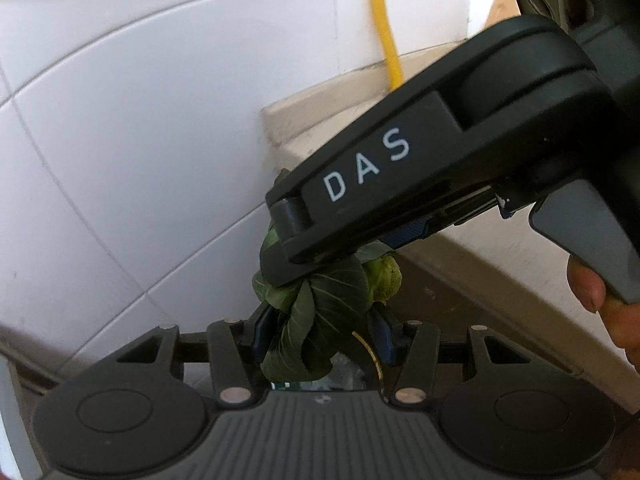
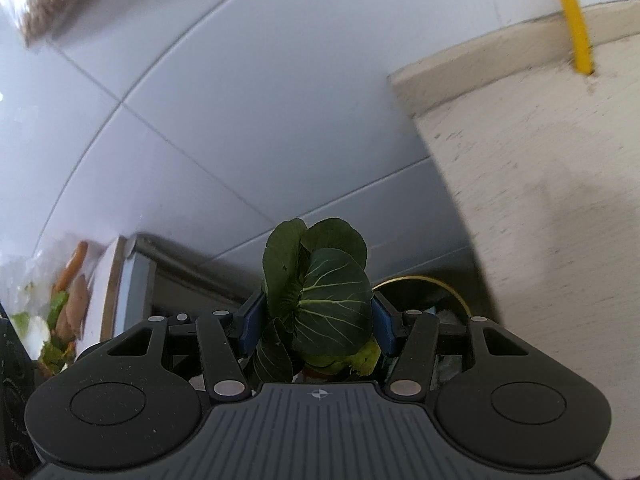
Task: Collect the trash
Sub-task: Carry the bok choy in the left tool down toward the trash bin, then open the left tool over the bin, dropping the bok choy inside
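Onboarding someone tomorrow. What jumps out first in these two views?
Dark green leaves pinched in the right gripper, dead centre. In the left wrist view that gripper, marked DAS, crosses in from the right, over leaves in the left gripper. A yellow cable hangs against the white tiled wall.

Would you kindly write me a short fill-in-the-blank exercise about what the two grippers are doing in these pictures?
1. Both the left gripper and the right gripper are shut on leafy ____.
2. The cable running down the tiled wall is ____.
3. The rim of the bin just past the right gripper is ____ in colour.

Missing words: greens; yellow; gold
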The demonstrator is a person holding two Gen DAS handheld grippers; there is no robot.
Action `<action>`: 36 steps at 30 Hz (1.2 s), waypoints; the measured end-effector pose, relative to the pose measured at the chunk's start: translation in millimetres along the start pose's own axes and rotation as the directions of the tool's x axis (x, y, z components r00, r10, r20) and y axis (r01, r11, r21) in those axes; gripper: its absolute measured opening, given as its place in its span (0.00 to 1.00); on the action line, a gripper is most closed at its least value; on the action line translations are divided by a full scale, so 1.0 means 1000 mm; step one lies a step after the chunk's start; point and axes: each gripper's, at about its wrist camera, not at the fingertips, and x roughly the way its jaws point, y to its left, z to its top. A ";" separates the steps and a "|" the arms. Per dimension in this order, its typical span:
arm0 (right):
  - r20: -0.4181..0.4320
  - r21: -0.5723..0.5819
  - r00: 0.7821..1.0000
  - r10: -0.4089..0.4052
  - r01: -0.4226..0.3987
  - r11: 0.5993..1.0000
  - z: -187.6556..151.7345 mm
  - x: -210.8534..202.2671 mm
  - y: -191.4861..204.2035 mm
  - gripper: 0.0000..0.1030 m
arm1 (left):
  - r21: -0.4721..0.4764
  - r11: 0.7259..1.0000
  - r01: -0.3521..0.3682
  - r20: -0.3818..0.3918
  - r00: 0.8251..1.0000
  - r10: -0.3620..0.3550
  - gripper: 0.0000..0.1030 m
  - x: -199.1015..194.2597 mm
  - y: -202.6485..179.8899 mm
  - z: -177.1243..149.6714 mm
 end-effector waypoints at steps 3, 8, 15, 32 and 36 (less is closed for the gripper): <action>-0.024 -0.001 1.000 0.005 -0.005 1.000 -0.002 0.010 0.003 0.60 | -0.013 1.000 -0.007 -0.020 1.000 0.007 0.44 0.007 0.003 -0.003; -0.049 0.001 0.999 -0.005 0.005 1.000 -0.006 0.026 0.004 0.60 | -0.022 1.000 -0.017 -0.061 0.998 0.015 0.45 0.029 0.000 0.001; -0.066 0.018 0.997 -0.046 0.047 0.999 -0.006 0.049 -0.003 0.62 | -0.015 0.999 -0.043 -0.114 0.993 0.041 0.46 0.052 0.000 0.000; 0.000 0.036 0.990 -0.140 0.140 0.990 -0.028 0.040 -0.005 0.63 | -0.090 0.993 -0.082 -0.143 0.987 0.068 0.47 0.032 0.008 0.024; 0.091 0.017 0.979 -0.181 0.180 0.984 -0.029 -0.004 0.002 0.68 | -0.125 0.988 -0.086 -0.095 0.993 0.075 0.47 0.019 0.008 0.030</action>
